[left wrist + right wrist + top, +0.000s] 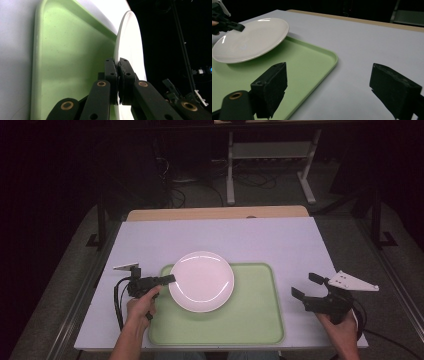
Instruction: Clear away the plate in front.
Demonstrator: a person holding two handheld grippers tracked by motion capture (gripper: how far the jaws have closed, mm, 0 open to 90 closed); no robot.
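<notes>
In the high view the person's left forearm rises from the bottom edge, left of centre, and the left hand (pixel 141 302) points the left tool (pixel 169 279) toward the right of the frame, its jaws clamped on the left rim of a white plate (pixel 202 281). The plate sits at frame centre, over the upper left part of a pale green tray (pixel 255 315) that lies on the white worktop (pixel 280 240). At the lower right of that frame the right hand (pixel 344 330) holds the right tool (pixel 304 286) above bare worktop just beside the tray's right edge, its two jaws spread wide and aimed toward the upper left. The left gripper view is rolled on its side: it shows the black jaws pressed together on the plate's (pixel 130 47) thin edge, with the tray (pixel 70 62) filling the left half. The right gripper view adds what the high view hides: the plate (pixel 252 40) is tilted, its far edge lifted off the tray (pixel 312 62) and a shadow beneath it, while the left tool (pixel 235 26) bites its rim at the upper left.
</notes>
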